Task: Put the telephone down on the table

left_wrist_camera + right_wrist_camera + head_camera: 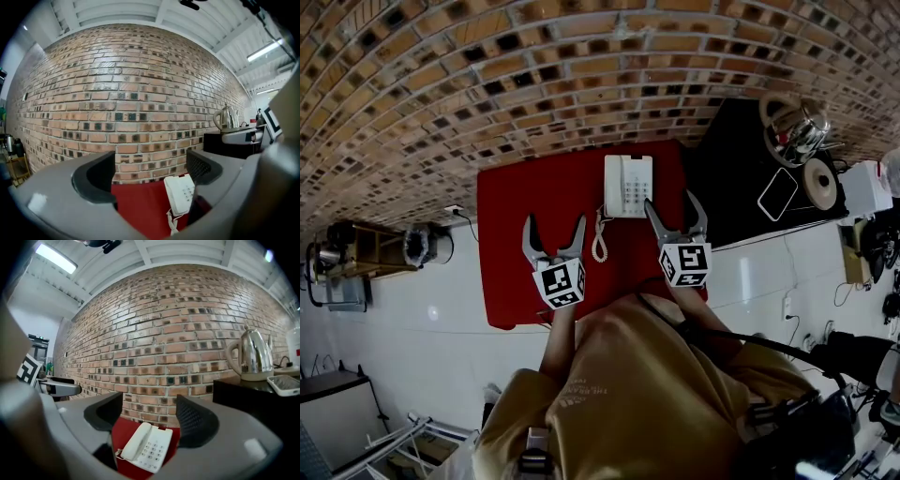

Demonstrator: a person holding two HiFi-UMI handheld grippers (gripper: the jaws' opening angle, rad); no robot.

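The person's grey, two-jaw left gripper [555,225] is held out ahead of the body. Its curved jaws are spread wide apart, its dark inner pads [93,178] face each other across the gap, and the black-and-white square-marker cube [560,283] at its base is turned up toward the head. The matching grey, two-jaw right gripper [671,202] reaches a little farther forward, its jaws likewise wide apart above its own marker cube [685,264]. The two grippers point the same way, side by side and well apart, and both arms run back into the mustard-yellow garment [628,384] over the torso.
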